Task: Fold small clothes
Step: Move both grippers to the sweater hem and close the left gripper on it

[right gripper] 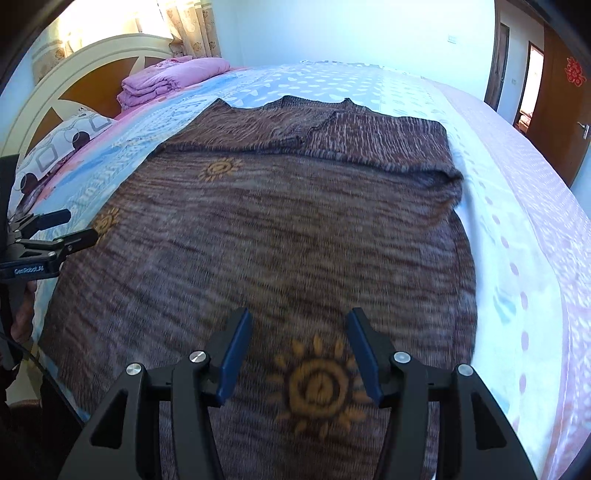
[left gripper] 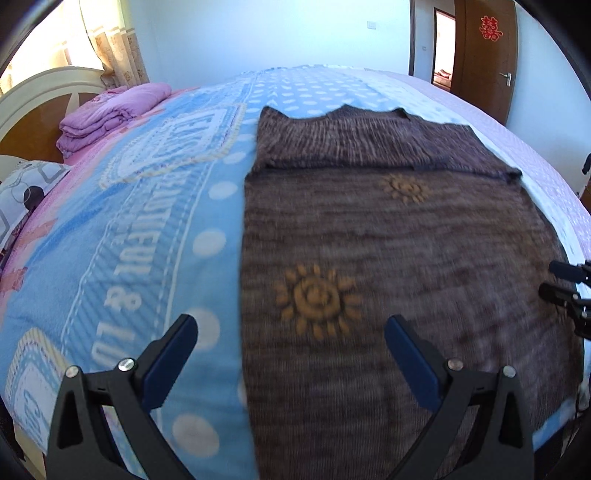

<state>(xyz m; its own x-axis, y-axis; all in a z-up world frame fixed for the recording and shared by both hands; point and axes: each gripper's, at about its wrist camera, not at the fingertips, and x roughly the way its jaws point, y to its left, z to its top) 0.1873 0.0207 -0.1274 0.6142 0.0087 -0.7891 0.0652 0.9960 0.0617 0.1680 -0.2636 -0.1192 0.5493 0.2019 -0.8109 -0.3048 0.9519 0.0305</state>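
1. Bed (left gripper: 498,110), filling both views, with a white and brown headboard (right gripper: 66,81) at the far left.
2. Blue blanket (left gripper: 147,240) with white dots and lettering, spread over the left of the bed; pale pink dotted sheet (right gripper: 535,221) showing along the right.
3. Brown knitted sweater (left gripper: 406,258), lying flat in the middle of the bed on the blanket, its sleeves folded across the far part below the collar.
4. Three yellow sun motifs on the sweater: one near the left gripper (left gripper: 319,301), one near the right gripper, one smaller further off (left gripper: 404,188).
5. Folded pink quilt (left gripper: 110,114), at the far left by the headboard, well apart from the sweater.
6. Patterned pillow (right gripper: 62,155), just beside the quilt, nearer.
7. Brown door (left gripper: 484,55) with a red paper cutting (left gripper: 490,27), at the far right beyond the bed.
8. Left gripper (left gripper: 290,332), above the sweater's left edge, jaws spread wide, nothing between the pads.
9. Right gripper (right gripper: 299,332), above the near right of the sweater, jaws parted, grasping nothing, a sun motif (right gripper: 317,387) seen between the blue pads (right gripper: 236,354).
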